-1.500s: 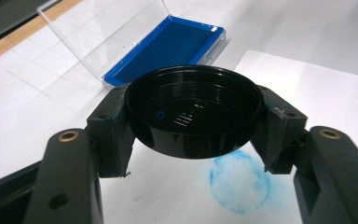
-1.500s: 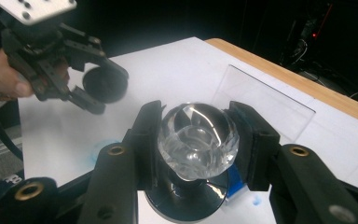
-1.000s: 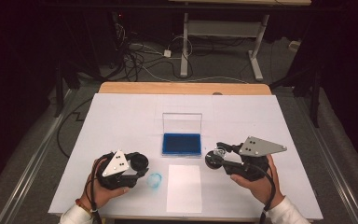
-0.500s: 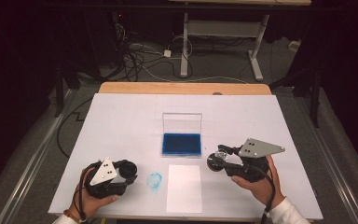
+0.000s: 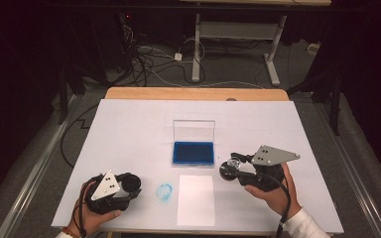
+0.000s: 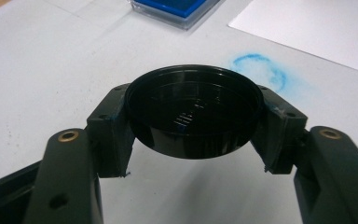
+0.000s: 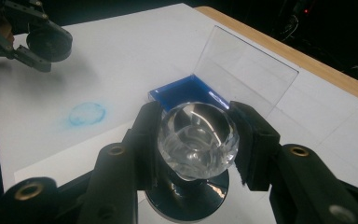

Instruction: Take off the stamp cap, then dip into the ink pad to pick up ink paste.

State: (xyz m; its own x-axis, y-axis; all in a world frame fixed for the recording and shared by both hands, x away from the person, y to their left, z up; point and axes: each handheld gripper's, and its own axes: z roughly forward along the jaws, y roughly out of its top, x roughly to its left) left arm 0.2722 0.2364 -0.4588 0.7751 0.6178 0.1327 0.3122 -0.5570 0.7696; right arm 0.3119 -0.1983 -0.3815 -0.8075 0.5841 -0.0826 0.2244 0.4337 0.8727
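We hold a round, glossy black cap (image 6: 193, 116) clamped between the jaws of our left gripper (image 5: 114, 191) near the table's (image 5: 129, 129) front left edge, above open white surface, just left of a smudged blue ring of ink (image 5: 164, 192). Our right gripper (image 5: 245, 171) grips the clear faceted knob of a stamp (image 7: 196, 140), whose dark round base shows below the jaws, just right of the ink pad case (image 5: 193, 152) with its deep blue pad and upright transparent lid. A flat white sheet of paper (image 5: 196, 200) lies between the two grippers toward the front edge, and the far half of the table is open.
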